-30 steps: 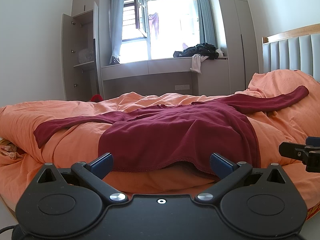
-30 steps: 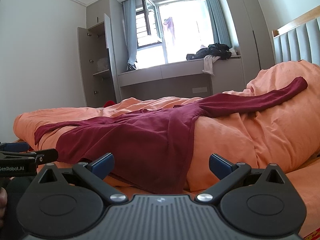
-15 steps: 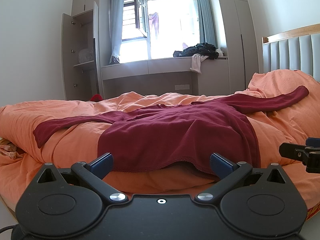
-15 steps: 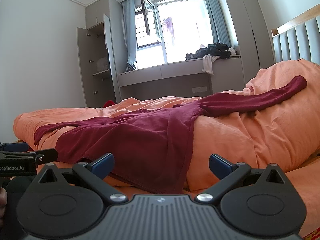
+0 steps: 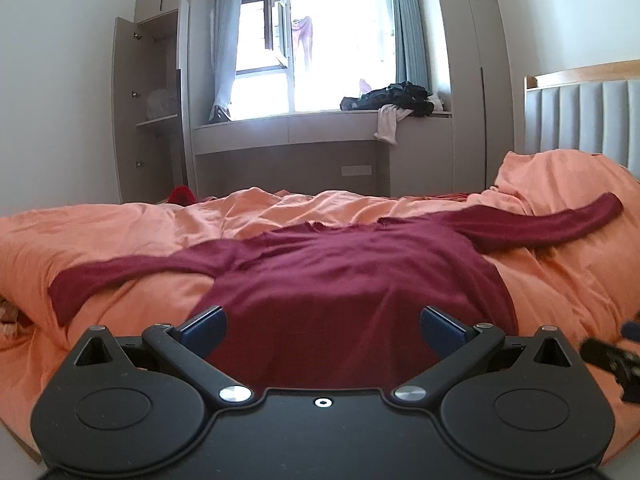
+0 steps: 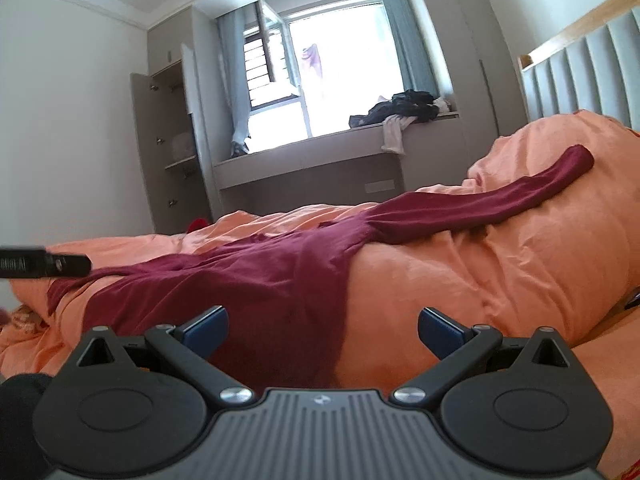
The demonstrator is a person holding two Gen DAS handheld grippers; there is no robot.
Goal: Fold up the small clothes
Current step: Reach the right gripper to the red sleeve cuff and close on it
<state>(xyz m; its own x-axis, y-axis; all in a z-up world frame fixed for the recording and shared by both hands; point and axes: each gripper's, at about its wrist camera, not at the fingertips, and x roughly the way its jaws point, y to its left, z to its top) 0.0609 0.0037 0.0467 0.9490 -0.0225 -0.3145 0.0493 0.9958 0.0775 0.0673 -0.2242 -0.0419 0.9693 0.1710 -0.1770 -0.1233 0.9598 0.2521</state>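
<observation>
1. Left tongs (image 5: 322,326) stand wide apart with nothing between their blue pads, low over the near hem of the maroon long-sleeved top (image 5: 352,280).
2. Right tongs (image 6: 322,326) are likewise spread wide and hold nothing; they sit at the garment's right edge, where the maroon cloth meets bare orange bedding.
3. That top (image 6: 272,280) lies spread flat on the orange duvet (image 5: 160,232) of the bed, body toward the cameras, neckline on the far side.
4. One sleeve stretches out to the left across the duvet; the other runs up to the right onto a raised hump of bedding near the grey padded headboard (image 5: 580,120).
5. Each wrist view catches a dark, blurred bit of the other tool at its edge.
6. Beyond the bed, a window seat (image 5: 320,124) carries a pile of dark clothes (image 5: 396,96) with a pale piece hanging over its front, and a wardrobe door stands open on the left.
</observation>
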